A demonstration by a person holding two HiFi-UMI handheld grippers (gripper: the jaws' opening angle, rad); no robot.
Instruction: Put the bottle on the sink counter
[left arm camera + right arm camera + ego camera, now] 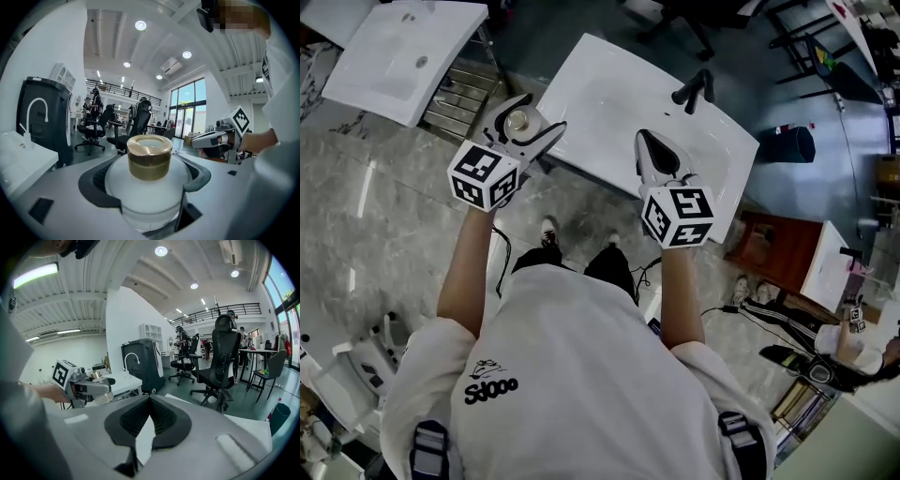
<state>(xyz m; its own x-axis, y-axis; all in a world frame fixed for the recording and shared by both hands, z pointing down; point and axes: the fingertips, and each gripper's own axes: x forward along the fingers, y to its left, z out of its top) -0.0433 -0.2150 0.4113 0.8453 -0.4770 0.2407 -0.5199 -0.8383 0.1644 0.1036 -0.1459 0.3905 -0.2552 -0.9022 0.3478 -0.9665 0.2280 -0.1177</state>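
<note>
A frosted white bottle with a gold cap (149, 157) stands upright between the jaws of my left gripper (148, 183), which is shut on its body. In the head view the bottle (517, 120) and left gripper (531, 122) hover just off the left edge of the white sink counter (609, 94). My right gripper (654, 155) is over the counter's near edge, jaws shut with nothing between them. The right gripper view shows its own pads (136, 420) meeting at the tip, and the left gripper (89, 386) off to the left.
A black faucet (694, 91) stands at the counter's far side. A second white basin (403, 56) lies at the upper left over a metal rack (461, 94). Black office chairs (220, 362) and a dark bin (792, 143) stand beyond. The floor is marble tile.
</note>
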